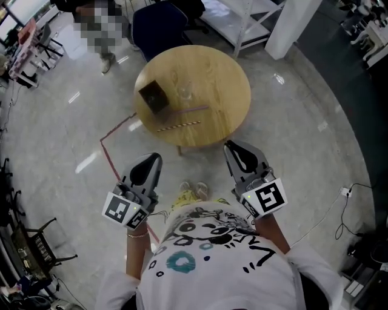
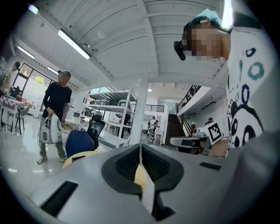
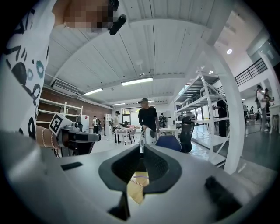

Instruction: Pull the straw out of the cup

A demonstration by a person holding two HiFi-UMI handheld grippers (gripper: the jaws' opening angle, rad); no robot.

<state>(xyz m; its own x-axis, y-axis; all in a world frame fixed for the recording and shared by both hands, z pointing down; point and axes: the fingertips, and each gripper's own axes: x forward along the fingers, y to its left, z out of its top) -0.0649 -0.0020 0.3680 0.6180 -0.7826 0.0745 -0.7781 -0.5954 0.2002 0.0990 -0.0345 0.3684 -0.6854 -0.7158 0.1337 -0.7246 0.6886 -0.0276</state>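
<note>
Nearest: my printed white shirt (image 1: pixel 212 254), then both grippers held out level in front of it. Left gripper (image 1: pixel 151 159) has its jaws pressed together, nothing in them. Right gripper (image 1: pixel 234 147) is the same, closed and empty.

Clear cup (image 1: pixel 183 91) stands upright on the round wooden table (image 1: pixel 233 72), well apart from both grippers. I see no straw in it. A purple straw (image 1: pixel 193 109) and a striped straw (image 1: pixel 179 125) lie flat on the tabletop, just in front of the cup. A dark brown box (image 1: pixel 153 97) sits beside the cup on its left.

Risks, my guess:
- Closed jaws arriving at the cup would knock it. It looks light and could tip or slide.
- The glass is hard to see against the wood, so I could misjudge the reach.
- Flat straws could roll off the edge if nudged.

The room is a large open hall. It has a glossy grey floor (image 1: pixel 291 139) with a red tape line (image 1: pixel 112 151), white shelving (image 1: pixel 248 18), a blue chair (image 1: pixel 159 24) and a person (image 2: pixel 54 113) standing beyond the table.
</note>
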